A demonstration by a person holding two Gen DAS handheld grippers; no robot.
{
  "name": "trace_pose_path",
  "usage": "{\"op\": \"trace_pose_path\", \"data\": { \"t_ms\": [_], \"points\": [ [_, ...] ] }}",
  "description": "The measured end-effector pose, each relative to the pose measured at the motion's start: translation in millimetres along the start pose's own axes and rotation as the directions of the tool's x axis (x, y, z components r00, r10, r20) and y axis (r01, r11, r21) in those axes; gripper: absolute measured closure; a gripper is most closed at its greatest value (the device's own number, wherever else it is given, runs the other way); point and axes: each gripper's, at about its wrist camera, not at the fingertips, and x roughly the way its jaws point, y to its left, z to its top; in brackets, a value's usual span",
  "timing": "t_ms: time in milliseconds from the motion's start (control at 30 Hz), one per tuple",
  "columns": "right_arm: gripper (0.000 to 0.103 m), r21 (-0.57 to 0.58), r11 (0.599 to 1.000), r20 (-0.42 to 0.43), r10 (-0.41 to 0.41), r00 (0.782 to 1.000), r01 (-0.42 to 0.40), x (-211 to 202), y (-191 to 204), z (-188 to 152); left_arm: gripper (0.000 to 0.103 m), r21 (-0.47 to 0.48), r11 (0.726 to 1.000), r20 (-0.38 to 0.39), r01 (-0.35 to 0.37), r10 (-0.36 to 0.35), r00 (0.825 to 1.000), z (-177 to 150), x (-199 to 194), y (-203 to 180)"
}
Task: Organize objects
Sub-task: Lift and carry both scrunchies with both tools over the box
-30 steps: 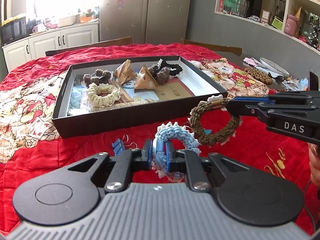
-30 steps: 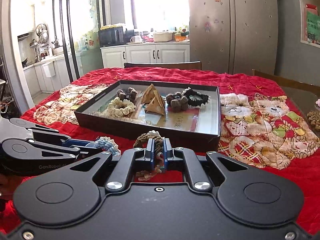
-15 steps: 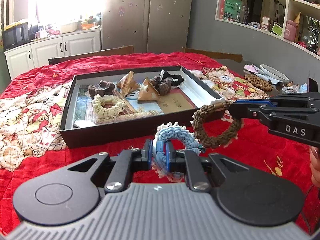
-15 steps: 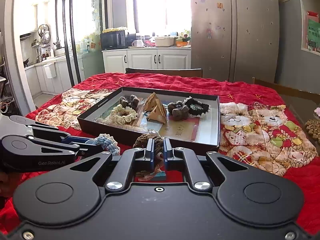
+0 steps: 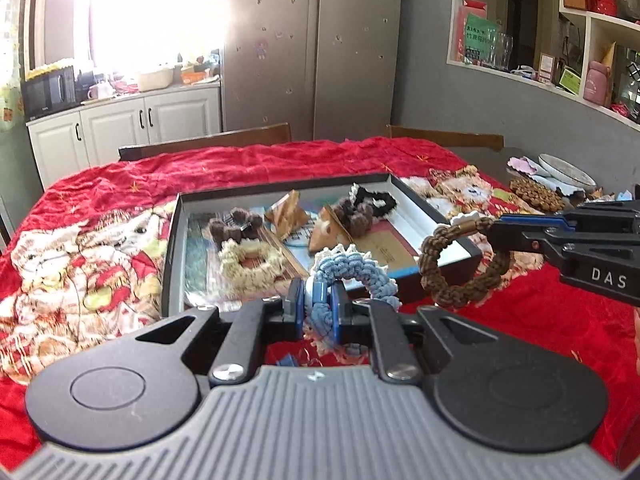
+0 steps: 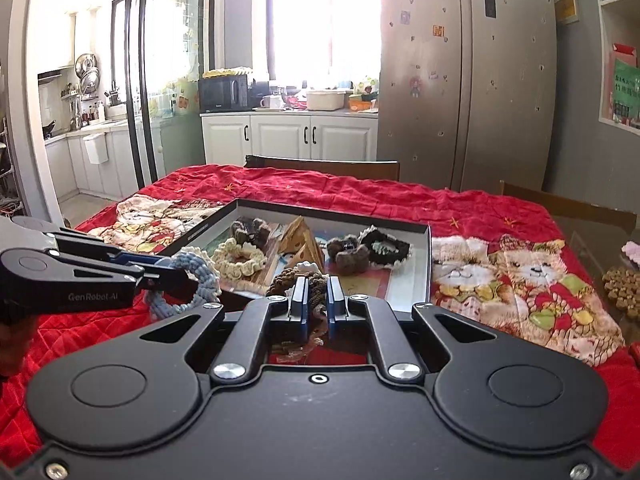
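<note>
Both grippers level, side by side, left gripper (image 5: pixel 317 305), right gripper (image 6: pixel 317 300)

red quilt (image 6: pixel 360 196) on table; fridge (image 6: pixel 468 80) behind; microwave (image 6: pixel 224 94) on counter; wall shelves (image 5: pixel 560 40)

A red quilt (image 6: pixel 360 192) covers the table. Far behind stand white cabinets (image 6: pixel 288 140) under a bright window (image 6: pixel 320 20), with a tall steel refrigerator (image 6: pixel 480 80) at their right. Grey walls carry white shelves (image 5: pixel 560 60).
</note>
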Motion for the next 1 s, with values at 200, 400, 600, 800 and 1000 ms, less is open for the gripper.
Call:
{"op": "trace_pose_path", "data": {
  "t_ms": [200, 400, 600, 800, 1000],
  "points": [
    [0.094, 0.005, 1.000, 0.012, -0.009, 1.000, 0.009, 3, -5, 13, 0.087, -0.005, 1.000, 0.016, -0.015, 0.015, 1.000, 14, 5, 7],
    [0.094, 0.021, 1.000, 0.018, -0.023, 1.000, 0.022, 12, -12, 26, 0.087, -0.040, 0.999, 0.004, -0.029, 0.029, 1.000, 25, 19, 21],
    [0.094, 0.051, 0.998, 0.015, -0.041, 0.999, 0.040, 34, -20, 40, 0.087, -0.055, 0.997, 0.002, -0.061, 0.061, 0.998, 36, 35, 30],
    [0.094, 0.107, 0.993, -0.007, -0.040, 0.999, 0.040, 62, -31, 47, 0.087, -0.060, 0.996, -0.005, -0.072, 0.072, 0.997, 42, 53, 30],
    [0.094, 0.142, 0.988, -0.030, -0.059, 0.998, 0.062, 93, -41, 46, 0.087, -0.077, 0.993, -0.023, -0.088, 0.086, 0.996, 46, 76, 34]
  ]
}}
